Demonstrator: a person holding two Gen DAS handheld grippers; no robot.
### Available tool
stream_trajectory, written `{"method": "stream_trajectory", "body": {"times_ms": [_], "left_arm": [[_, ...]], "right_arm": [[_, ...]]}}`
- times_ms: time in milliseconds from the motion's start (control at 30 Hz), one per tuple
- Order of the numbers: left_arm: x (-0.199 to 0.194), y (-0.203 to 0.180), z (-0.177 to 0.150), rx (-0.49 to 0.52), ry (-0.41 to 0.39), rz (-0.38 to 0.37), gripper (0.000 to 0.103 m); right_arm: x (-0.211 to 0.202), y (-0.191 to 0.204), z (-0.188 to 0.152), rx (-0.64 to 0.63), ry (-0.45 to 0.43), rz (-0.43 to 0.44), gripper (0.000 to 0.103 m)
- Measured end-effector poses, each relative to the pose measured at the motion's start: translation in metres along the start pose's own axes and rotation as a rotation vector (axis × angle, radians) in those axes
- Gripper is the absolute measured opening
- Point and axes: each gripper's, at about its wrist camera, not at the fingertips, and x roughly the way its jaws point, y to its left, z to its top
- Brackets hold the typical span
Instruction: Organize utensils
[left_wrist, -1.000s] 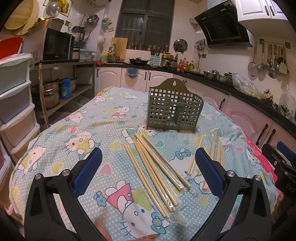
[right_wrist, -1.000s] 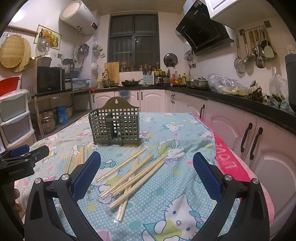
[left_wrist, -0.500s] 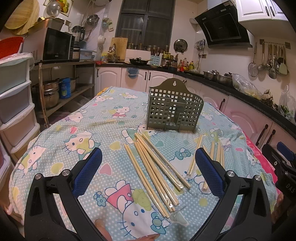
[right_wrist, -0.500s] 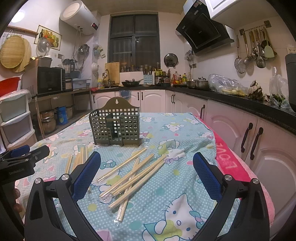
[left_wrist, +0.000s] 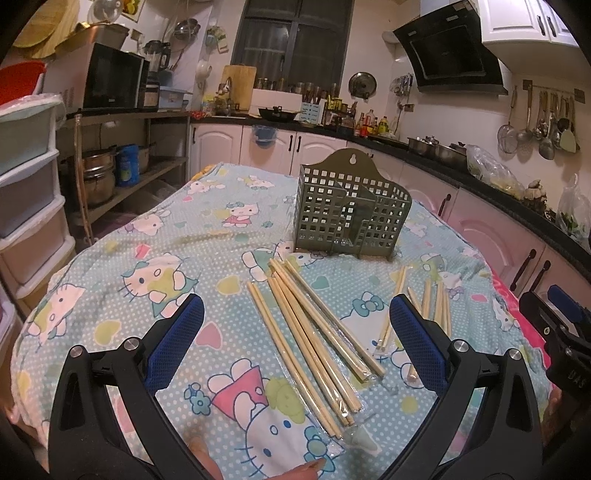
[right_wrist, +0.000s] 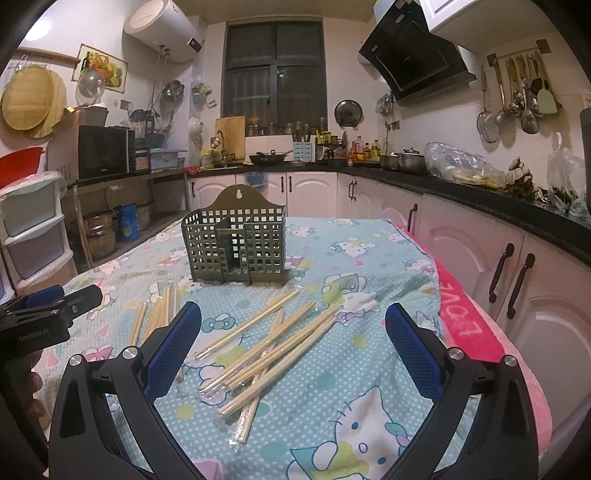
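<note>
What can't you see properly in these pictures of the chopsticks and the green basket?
- Green basket, both wrist views: its walls hide the bottom inside.
- Smaller chopstick pile, left wrist view: the left gripper's finger covers part of it.
- Big chopstick pile, right wrist view: sticks overlap, so no sure count.
- Right gripper: nothing hidden; open, empty.

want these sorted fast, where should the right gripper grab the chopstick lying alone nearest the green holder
Grip the lone chopstick near its middle, coming from above with the fingers across its length. It lies flat on the cloth, apart from the pile, so both sides are free.
</note>
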Motion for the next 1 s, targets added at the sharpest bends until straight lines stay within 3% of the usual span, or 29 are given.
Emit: {"method": "stream_trajectory", "body": {"times_ms": [500,800,1000], "left_arm": [[0.029,0.024,0.022,-0.074,0.086,-0.069,0.092],[0.065,0.027,0.035,-0.041,0.195,-0.037,0.092],[0.085,0.032,0.043,-0.049,0.243,-0.068,0.082]], "right_arm": [[0.042,0.004,0.016,-0.009,0.116,0.079,0.097],[0.079,-0.003,0.028,0.034,0.228,0.14,0.097],[0.11,-0.011,0.031,0.061,0.311,0.154,0.097]]}}
